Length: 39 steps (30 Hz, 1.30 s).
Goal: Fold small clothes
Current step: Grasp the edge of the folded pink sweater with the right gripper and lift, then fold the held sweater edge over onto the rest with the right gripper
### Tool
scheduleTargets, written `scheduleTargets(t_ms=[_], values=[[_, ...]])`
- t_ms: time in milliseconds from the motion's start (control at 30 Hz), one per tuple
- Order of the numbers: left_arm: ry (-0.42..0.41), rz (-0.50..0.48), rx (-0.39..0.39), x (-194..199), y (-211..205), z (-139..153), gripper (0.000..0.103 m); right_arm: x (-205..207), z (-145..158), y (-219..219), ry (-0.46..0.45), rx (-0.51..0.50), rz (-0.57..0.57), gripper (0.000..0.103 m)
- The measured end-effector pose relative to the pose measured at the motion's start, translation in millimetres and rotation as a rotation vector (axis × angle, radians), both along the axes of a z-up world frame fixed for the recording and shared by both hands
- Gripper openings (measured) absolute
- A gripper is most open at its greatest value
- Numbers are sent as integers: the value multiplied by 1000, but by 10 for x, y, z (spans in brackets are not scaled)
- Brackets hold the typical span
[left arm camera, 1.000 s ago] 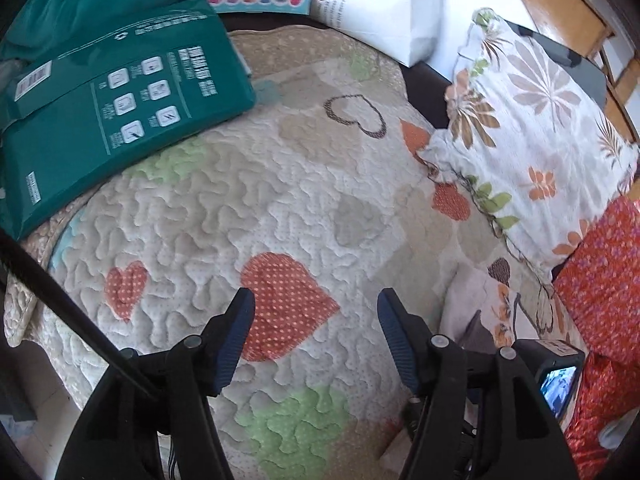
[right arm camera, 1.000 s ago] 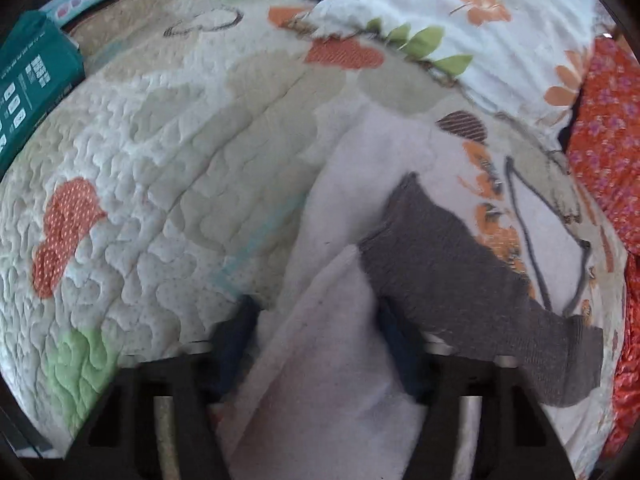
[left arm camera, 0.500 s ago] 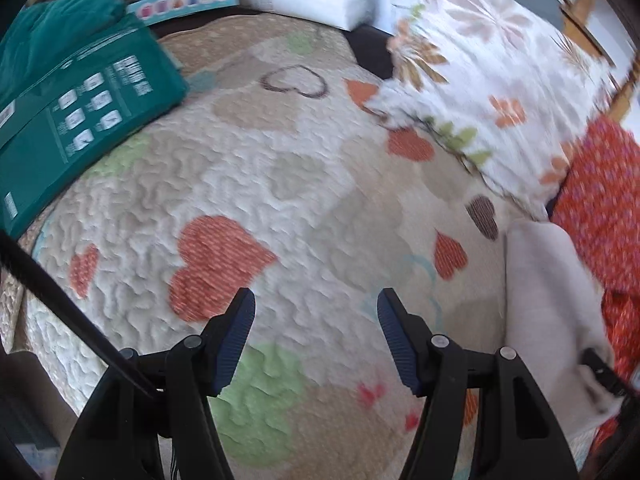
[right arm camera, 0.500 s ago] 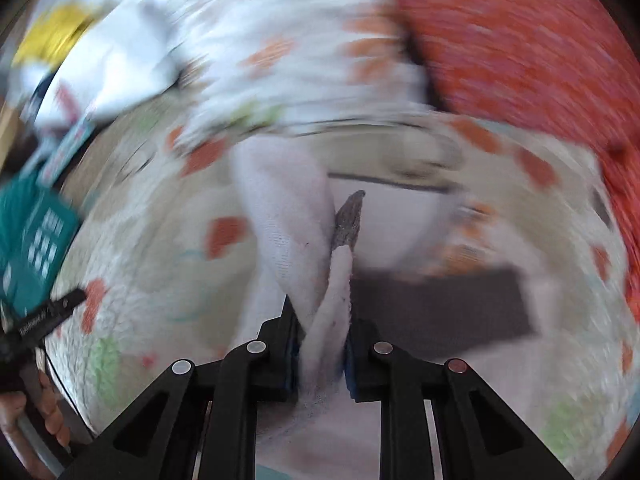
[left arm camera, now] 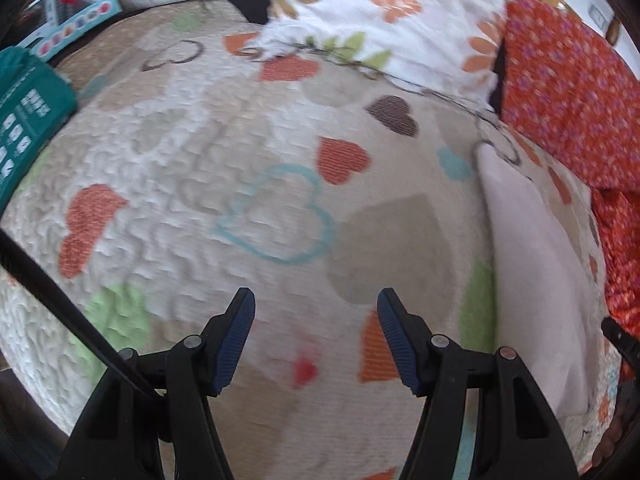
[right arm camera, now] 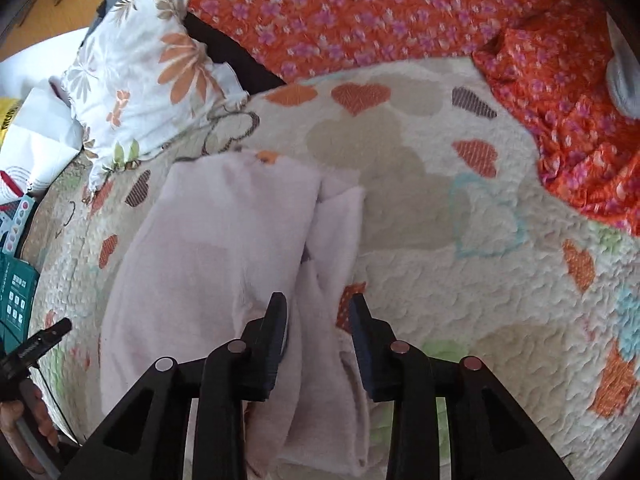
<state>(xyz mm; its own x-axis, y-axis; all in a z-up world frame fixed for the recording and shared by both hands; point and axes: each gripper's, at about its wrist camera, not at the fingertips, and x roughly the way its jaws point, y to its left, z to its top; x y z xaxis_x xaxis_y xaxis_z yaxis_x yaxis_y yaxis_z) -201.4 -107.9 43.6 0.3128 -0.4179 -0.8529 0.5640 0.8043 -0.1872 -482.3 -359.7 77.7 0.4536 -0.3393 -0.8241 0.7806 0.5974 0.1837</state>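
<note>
In the left wrist view, a teal package (left arm camera: 28, 120) sits at nine o'clock on the heart-patterned quilt (left arm camera: 248, 160), and a strip-shaped box with coloured dots (left arm camera: 80, 26) lies at eleven o'clock. The left tool (left arm camera: 316, 336) hangs at six o'clock with its blue-padded fingers spread wide, nothing between them, over bare quilt. A floral white pillow (left arm camera: 392, 16) fills twelve to one o'clock, an orange flowered cloth (left arm camera: 568, 92) lies at two to three o'clock, and the pale pink garment (left arm camera: 532, 272) lies flat on the quilt at four o'clock, well apart from this tool.

In the right wrist view, the left tool's tip (right arm camera: 38, 344) pokes in at eight o'clock, near the garment's left edge. The same pillow (right arm camera: 148, 68) sits at ten o'clock. The pale pink garment (right arm camera: 224, 256) spreads from centre down to six o'clock, with a narrower fold (right arm camera: 336, 240) lying along its right side. The right tool (right arm camera: 318, 310) at six o'clock has its fingers parted, straddling that fold; the cloth runs between them, though neither pad visibly presses it. The orange flowered cloth (right arm camera: 400, 12) covers twelve to three o'clock.
</note>
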Motion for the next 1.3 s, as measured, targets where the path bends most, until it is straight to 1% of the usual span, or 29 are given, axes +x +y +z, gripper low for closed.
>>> scheduleTargets(t_ms=[33, 67, 100, 133, 167, 233, 267, 300, 333, 367, 400, 433, 533, 567, 633, 700, 767, 833, 900, 933, 1000, 1033, 1067, 1133, 1167, 1200, 1233, 1267, 1300], values=[[-3, -13, -3, -38, -40, 7, 62, 9, 33, 28, -3, -2, 19, 38], [-8, -29, -6, -79, -82, 19, 62, 26, 45, 67, -6, 10, 42, 46], [-13, -45, -10, -124, -126, 30, 62, 9, 40, 83, -10, 22, 55, 51], [-17, -60, -12, -161, -170, 37, 62, 39, 25, 130, -24, 49, 82, 60], [-19, -75, -10, -192, -216, 38, 62, 76, -4, 179, -41, 77, 107, 64], [-14, -91, -4, -215, -274, 19, 62, 126, -85, 255, -50, 100, 133, 64], [-6, -95, -1, -215, -296, 1, 62, 158, -128, 283, -45, 100, 140, 58], [7, -97, 2, -215, -316, -21, 63, 199, -186, 309, -30, 97, 151, 44], [23, -97, 2, -210, -329, -44, 63, 260, -265, 335, -1, 97, 176, 13], [37, -95, 0, -204, -336, -64, 62, 286, -314, 343, 9, 108, 195, 12], [45, -92, -1, -207, -338, -78, 62, 275, -325, 339, 0, 104, 190, 10], [51, -90, -2, -211, -340, -91, 62, 233, -309, 327, -21, 102, 182, 8], [60, -104, -7, -260, -390, -111, 63, 70, -192, 243, -31, 71, 143, 7], [62, -112, -12, -285, -407, -114, 63, 9, -161, 200, -36, 66, 131, 4], [67, -145, -34, -384, -479, -108, 63, -142, -170, 94, -3, 52, 83, 3], [59, -185, -59, -509, -556, -83, 63, -219, -313, 17, 35, 99, 55, 3], [37, -238, -88, -654, -641, -32, 64, -188, -404, 43, 72, 108, 68, 4], [3, -300, -113, -827, -735, 19, 67, -76, -399, 152, 109, 63, 113, 4], [-39, -323, -88, -940, -812, 3, 68, 13, -373, 233, 132, 27, 144, 4], [-46, -328, -72, -961, -849, -30, 68, 59, -381, 256, 147, 17, 151, 5], [-24, -340, -43, -965, -899, -122, 69, 101, -449, 232, 167, 29, 146, 5], [-4, -341, -33, -949, -908, -160, 71, 99, -478, 196, 167, 43, 140, 5], [14, -335, -33, -918, -900, -180, 74, 80, -502, 171, 162, 55, 134, 5], [66, -323, -47, -815, -856, -161, 74, 38, -487, 114, 132, 88, 122, 6], [86, -316, -64, -757, -834, -136, 74, -2, -460, 89, 111, 99, 115, 6], [106, -290, -105, -669, -773, -85, 74, -92, -377, 56, 60, 104, 94, 8], [126, -249, -164, -560, -684, -24, 74, -159, -302, 22, 23, 96, 75, 17], [145, -216, -212, -469, -610, 21, 75, -238, -221, -25, -12, 82, 51, 36], [162, -195, -246, -399, -565, 45, 76, -325, -139, -85, -50, 61, 17, 48]])
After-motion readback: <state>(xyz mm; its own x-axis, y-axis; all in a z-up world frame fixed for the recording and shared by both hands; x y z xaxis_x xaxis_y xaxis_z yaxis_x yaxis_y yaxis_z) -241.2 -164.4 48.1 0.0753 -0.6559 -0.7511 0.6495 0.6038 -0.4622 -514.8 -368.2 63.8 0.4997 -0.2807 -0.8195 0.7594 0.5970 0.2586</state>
